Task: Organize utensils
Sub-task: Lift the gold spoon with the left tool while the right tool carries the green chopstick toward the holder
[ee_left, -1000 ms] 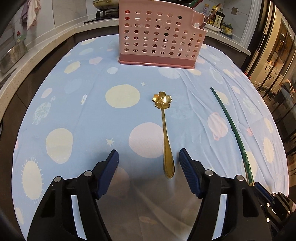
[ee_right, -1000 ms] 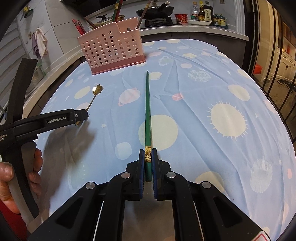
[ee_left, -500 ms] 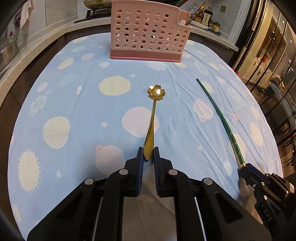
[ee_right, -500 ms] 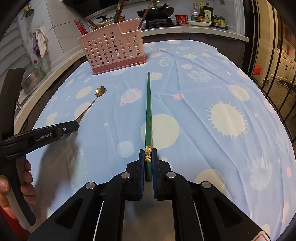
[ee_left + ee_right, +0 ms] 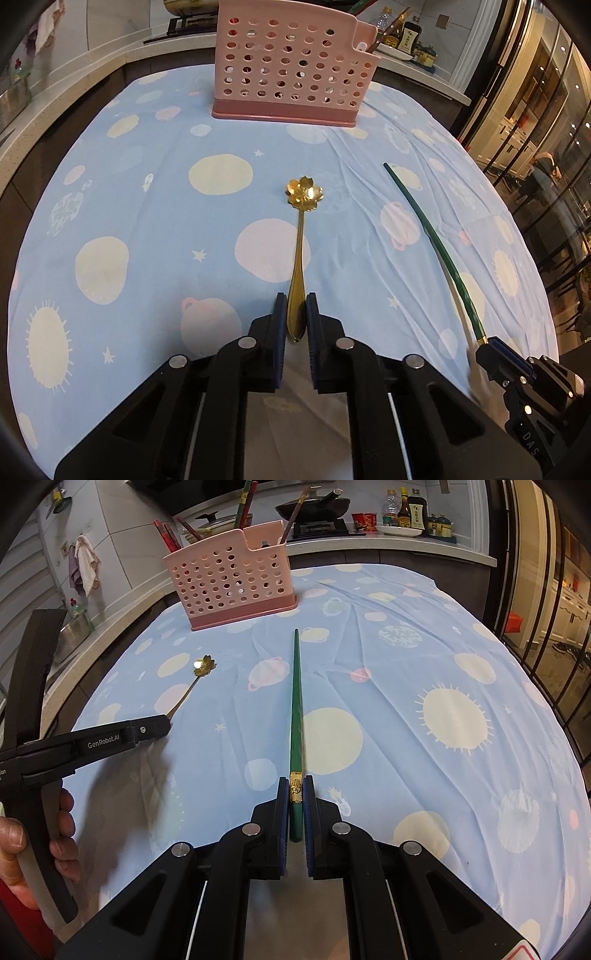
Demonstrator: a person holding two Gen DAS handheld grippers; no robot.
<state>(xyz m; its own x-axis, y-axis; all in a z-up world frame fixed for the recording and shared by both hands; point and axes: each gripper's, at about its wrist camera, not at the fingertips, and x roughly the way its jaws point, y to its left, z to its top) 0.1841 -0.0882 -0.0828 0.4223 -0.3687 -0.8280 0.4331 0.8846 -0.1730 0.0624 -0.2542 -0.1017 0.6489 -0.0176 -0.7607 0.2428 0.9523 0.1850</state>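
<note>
A gold spoon (image 5: 300, 236) with a flower-shaped bowl lies on the blue patterned cloth, and my left gripper (image 5: 296, 308) is shut on the end of its handle. In the right wrist view the same spoon (image 5: 201, 670) sticks out from the left gripper (image 5: 164, 723). A green chopstick (image 5: 296, 709) with a gold band points toward the far side, and my right gripper (image 5: 296, 794) is shut on its near end. The left wrist view shows this chopstick (image 5: 428, 229) at the right. The pink perforated utensil holder (image 5: 291, 70) stands at the far edge of the cloth.
Several chopsticks stand in the pink holder (image 5: 236, 579). Behind it runs a counter with a pan (image 5: 314, 506) and sauce bottles (image 5: 412, 511). A cloth (image 5: 86, 566) hangs on the left wall. A person's hand (image 5: 22, 842) grips the left tool. Glass doors line the right.
My left gripper went from wide open beside the spoon handle to shut on it a second ago, then held. The right gripper stayed shut on the chopstick without moving.
</note>
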